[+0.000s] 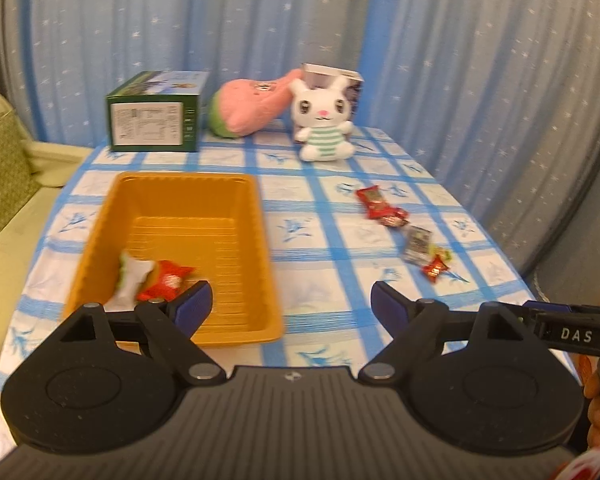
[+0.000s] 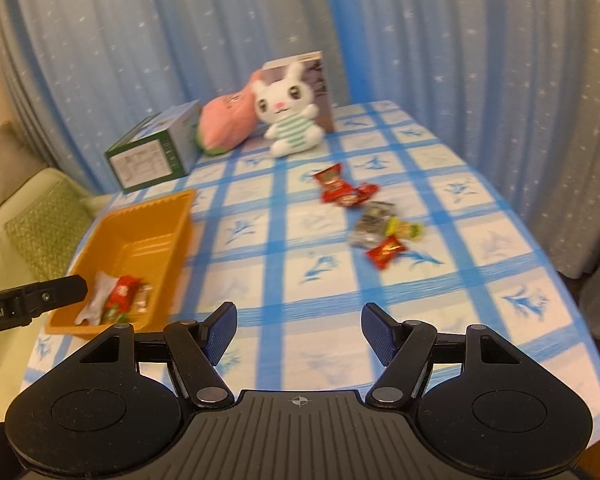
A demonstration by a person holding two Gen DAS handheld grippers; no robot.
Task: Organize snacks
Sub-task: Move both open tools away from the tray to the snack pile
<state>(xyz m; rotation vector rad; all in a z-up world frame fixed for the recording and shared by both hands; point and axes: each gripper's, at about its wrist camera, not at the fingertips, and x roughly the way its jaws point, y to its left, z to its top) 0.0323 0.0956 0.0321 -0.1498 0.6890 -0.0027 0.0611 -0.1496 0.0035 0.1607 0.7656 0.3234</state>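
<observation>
**Both tongs empty, loose snacks waiting ahead**

Left wrist view: the left tongs (image 1: 290, 304) stand wide open with nothing between the pads, angled down over the worktop (image 1: 320, 272). The orange tray (image 1: 256, 208) sits just ahead and to their left, already holding a white wrapper (image 1: 134, 276) and a red packet (image 1: 166, 280) near its close end. The remaining snacks (image 1: 412, 236) lie in a loose line ahead and to the right, well apart from the tray. The tip of the other tool pokes in at the right edge, beside a hand.

Right wrist view: the right tongs (image 2: 298, 332) are partly open and empty too, tilted down, with the small red candy (image 2: 385, 253) nearest, ahead and slightly right. These pieces look light, crinkly and slippery (foil and film wrappers, probably), so a pinch across the body rather than a twisted end seems safest; the clear bag (image 2: 370, 226) is soft and may slide.
</observation>
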